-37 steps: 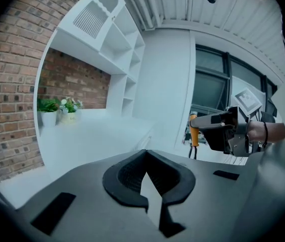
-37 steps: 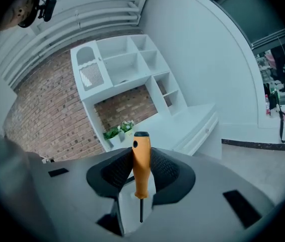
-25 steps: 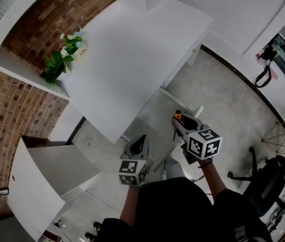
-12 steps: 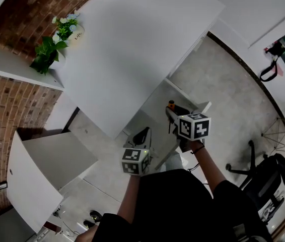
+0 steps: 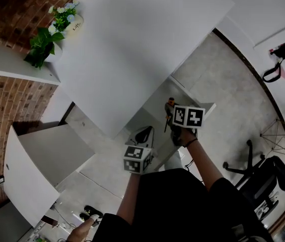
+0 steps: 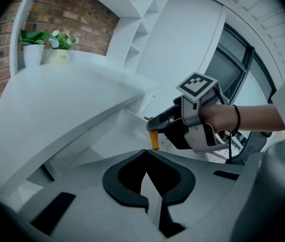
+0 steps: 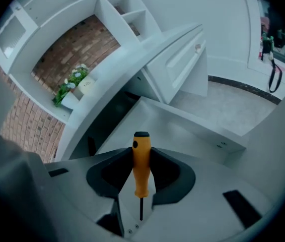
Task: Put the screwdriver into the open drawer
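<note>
Lower over the open drawer (image 5: 155, 110) than one second ago, screwdriver (image 7: 141, 160) held above it.

At left: left gripper (image 6: 146, 156) sunk a little since then, just beside the drawer, near the edge of the white worktop (image 5: 132, 49); fingers (image 6: 116, 186) closed together, with nothing between. At right: right gripper (image 7: 141, 154) sunk further and turned, now pointing more steeply down; fingers (image 7: 175, 178) clamped on the screwdriver's handle, as before. About the screwdriver: orange handle with a black cap and a small dark hole just below the cap, thin dark shaft pointing back toward the gripper's camera; handle end forward, standing out past the fingers, over the pale bare inside of the drawer and not yet lying in it.
</note>
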Action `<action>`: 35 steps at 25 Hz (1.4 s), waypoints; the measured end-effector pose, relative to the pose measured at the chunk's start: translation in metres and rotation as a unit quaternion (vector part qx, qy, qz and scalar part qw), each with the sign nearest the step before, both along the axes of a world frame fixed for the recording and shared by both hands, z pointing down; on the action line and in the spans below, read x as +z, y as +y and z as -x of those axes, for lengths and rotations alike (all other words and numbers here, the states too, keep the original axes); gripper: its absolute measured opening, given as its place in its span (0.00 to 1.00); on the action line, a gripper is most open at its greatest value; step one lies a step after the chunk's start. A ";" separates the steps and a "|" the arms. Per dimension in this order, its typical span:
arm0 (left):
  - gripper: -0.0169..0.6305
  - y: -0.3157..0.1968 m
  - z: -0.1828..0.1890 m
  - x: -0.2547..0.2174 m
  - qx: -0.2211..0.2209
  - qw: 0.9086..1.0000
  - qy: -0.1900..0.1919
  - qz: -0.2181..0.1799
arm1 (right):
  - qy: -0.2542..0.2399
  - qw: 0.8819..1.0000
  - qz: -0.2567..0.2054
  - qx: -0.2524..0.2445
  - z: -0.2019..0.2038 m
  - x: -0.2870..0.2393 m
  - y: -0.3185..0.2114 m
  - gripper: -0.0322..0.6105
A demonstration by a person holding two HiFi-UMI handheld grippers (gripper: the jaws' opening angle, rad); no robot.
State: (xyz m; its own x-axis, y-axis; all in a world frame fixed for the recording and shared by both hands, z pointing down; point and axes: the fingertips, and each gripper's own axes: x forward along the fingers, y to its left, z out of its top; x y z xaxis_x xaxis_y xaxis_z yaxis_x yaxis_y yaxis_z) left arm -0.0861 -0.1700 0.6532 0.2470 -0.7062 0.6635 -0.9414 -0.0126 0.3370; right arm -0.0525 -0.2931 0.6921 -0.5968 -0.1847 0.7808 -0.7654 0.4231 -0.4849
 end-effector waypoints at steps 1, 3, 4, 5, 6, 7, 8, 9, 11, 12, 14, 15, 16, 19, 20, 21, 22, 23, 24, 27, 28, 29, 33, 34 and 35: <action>0.04 0.001 0.000 0.003 0.000 1.000 0.001 0.005 | 0.005 1.000 0.010 0.010 0.000 0.005 -0.001 0.22; 0.04 0.002 -0.002 0.007 0.000 1.000 0.005 0.010 | 0.014 0.999 0.022 0.024 0.002 0.014 -0.004 0.23; 0.04 0.001 -0.002 0.008 0.001 1.000 0.006 0.011 | 0.021 0.999 0.025 0.027 0.002 0.019 -0.006 0.23; 0.04 0.000 -0.003 0.009 0.001 1.000 0.006 0.013 | 0.030 0.999 0.026 0.028 0.003 0.024 -0.007 0.22; 0.04 0.000 -0.003 0.009 0.002 1.000 0.005 0.015 | 0.037 0.999 0.028 0.028 0.003 0.029 -0.007 0.22; 0.04 -0.001 -0.003 0.009 0.003 1.000 0.005 0.018 | 0.042 0.998 0.031 0.030 0.003 0.035 -0.008 0.22; 0.04 -0.002 -0.003 0.010 0.003 1.000 0.005 0.020 | 0.045 0.998 0.035 0.034 0.002 0.040 -0.008 0.22; 0.04 -0.002 -0.004 0.012 0.003 1.000 0.006 0.022 | 0.047 0.997 0.039 0.039 0.002 0.045 -0.009 0.22; 0.04 -0.002 -0.005 0.018 0.005 1.000 0.008 0.025 | 0.051 0.996 0.047 0.048 0.000 0.055 -0.010 0.22; 0.04 -0.001 -0.005 0.021 0.004 1.000 0.009 0.027 | 0.053 0.996 0.049 0.051 0.000 0.059 -0.010 0.22; 0.04 -0.001 -0.003 0.023 0.001 1.000 0.009 0.030 | 0.058 0.995 0.052 0.055 -0.001 0.068 -0.010 0.23; 0.04 -0.002 -0.003 0.024 0.000 0.999 0.009 0.031 | 0.061 0.995 0.054 0.058 -0.002 0.072 -0.010 0.22; 0.04 -0.002 -0.002 0.024 -0.001 0.999 0.010 0.032 | 0.064 0.994 0.058 0.060 -0.002 0.076 -0.010 0.22; 0.04 0.001 -0.001 0.030 -0.006 0.999 0.017 0.041 | 0.072 0.993 0.071 0.065 -0.003 0.089 -0.009 0.22; 0.04 0.001 -0.001 0.031 -0.007 0.999 0.018 0.043 | 0.075 0.992 0.074 0.065 -0.002 0.092 -0.008 0.22; 0.04 0.001 0.000 0.031 -0.007 0.999 0.019 0.045 | 0.078 0.992 0.076 0.065 -0.002 0.096 -0.008 0.23; 0.04 0.001 0.001 0.030 -0.007 0.999 0.019 0.047 | 0.080 0.992 0.078 0.065 -0.001 0.099 -0.008 0.22; 0.04 0.001 0.002 0.030 -0.007 0.999 0.018 0.050 | 0.080 0.991 0.079 0.065 0.000 0.101 -0.007 0.22; 0.04 0.001 0.002 0.030 -0.006 0.998 0.018 0.052 | 0.080 0.991 0.081 0.067 0.001 0.103 -0.007 0.23; 0.04 -0.001 0.004 0.035 -0.008 0.999 0.019 0.040 | 0.081 0.991 0.083 0.071 0.004 0.108 -0.008 0.22; 0.04 -0.001 0.004 0.037 -0.008 0.999 0.019 0.039 | 0.082 0.990 0.084 0.073 0.004 0.110 -0.008 0.22; 0.04 -0.001 0.004 0.037 -0.007 0.999 0.019 0.042 | 0.084 0.990 0.085 0.075 0.004 0.111 -0.008 0.22; 0.04 0.001 0.007 0.039 -0.005 0.999 0.015 0.044 | 0.094 0.989 0.087 0.076 0.004 0.118 -0.007 0.22; 0.04 0.001 0.007 0.039 -0.004 0.999 0.014 0.043 | 0.099 0.988 0.086 0.075 0.004 0.120 -0.006 0.22; 0.04 0.000 0.008 0.039 -0.004 0.999 0.014 0.042 | 0.103 0.988 0.086 0.075 0.003 0.121 -0.006 0.22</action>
State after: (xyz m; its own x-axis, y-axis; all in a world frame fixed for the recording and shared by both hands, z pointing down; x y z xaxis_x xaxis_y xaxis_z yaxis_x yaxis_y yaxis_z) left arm -0.0940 -0.1697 0.6921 0.2607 -0.6497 0.7141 -0.9319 0.0240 0.3620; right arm -0.0555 -0.2992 0.8136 -0.3971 -0.1135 0.9107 -0.9035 0.2225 -0.3662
